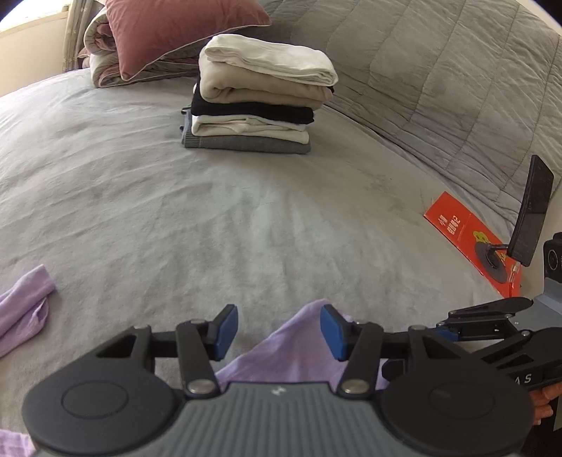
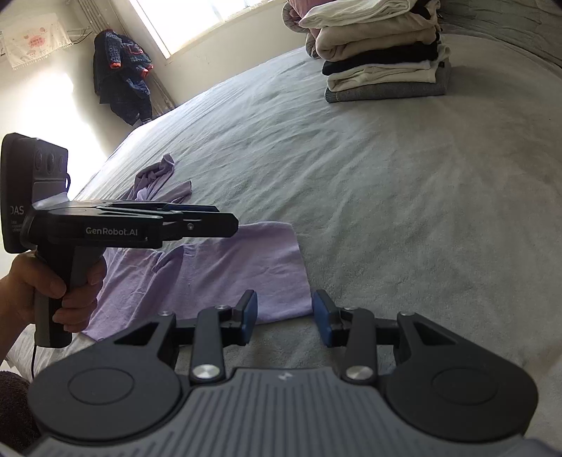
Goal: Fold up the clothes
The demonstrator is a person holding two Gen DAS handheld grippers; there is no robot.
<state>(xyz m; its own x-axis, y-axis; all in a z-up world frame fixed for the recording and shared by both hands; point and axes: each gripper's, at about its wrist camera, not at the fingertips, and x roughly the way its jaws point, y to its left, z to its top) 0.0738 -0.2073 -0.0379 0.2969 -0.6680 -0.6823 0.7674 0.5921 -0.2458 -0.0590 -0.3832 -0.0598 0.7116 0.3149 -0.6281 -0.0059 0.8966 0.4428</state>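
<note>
1. On the bed [image 1: 140, 197], a lilac garment [image 2: 224, 267] lies spread near the front edge, partly flattened, with a twisted sleeve [image 2: 159, 175] trailing toward the window side.
2. Toward the head of the bed, a stack [image 1: 256, 105] of folded clothes stands finished: cream, black, white and grey items, squared one on another. A pink pillow [image 1: 168, 31] on a rolled quilt lies just behind it.
3. Left gripper [image 1: 279, 332]: jaws half open, nothing between the pads. A point of the lilac cloth shows below and between them, but no pad presses on it.
4. Right gripper [image 2: 284, 318]: jaws moderately open and empty, hovering at the near right corner of the garment; the cloth edge lies just ahead of the left pad.
5. A hand [image 2: 52, 288] holds the left gripper's handle above the garment's left part, as seen from the right wrist view.
6. At the right edge of the bed, a red booklet [image 1: 456, 225] carries a phone stand [image 1: 534, 207]; both lie well apart from the garment.
7. Progress, as judged: most of the clothes appear folded and stacked. The lilac garment looks like the remaining item, and its folding seems barely begun.
8. Remaining work, as judged: straighten the sleeve, fold the body, then transfer it to the stack.
</note>
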